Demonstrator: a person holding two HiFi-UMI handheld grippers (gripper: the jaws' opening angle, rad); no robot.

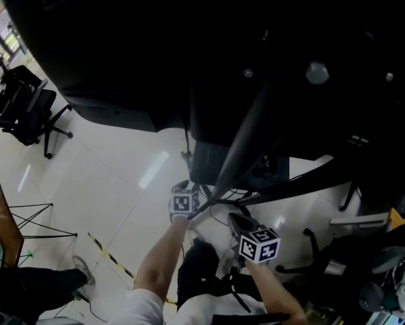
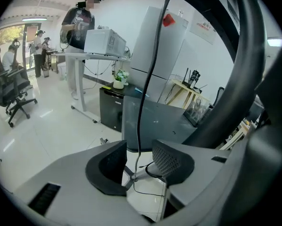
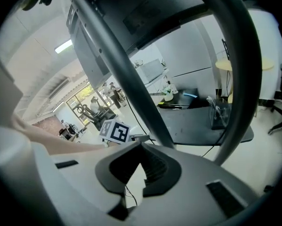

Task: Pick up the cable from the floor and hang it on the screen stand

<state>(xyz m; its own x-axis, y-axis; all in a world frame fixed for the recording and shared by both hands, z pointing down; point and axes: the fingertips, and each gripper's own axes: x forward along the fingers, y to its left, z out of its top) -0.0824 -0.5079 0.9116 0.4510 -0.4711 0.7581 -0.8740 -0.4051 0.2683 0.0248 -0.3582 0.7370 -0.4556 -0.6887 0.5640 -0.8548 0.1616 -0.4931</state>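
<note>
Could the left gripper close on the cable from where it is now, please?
Probably yes: the left gripper is open, and the cable hangs down through the gap, touching neither jaw, with nothing else in between.

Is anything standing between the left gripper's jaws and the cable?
Nothing visible does. The cable hangs straight down through the gap between the open jaws of the left gripper, and neither pad seems to touch it.
</note>
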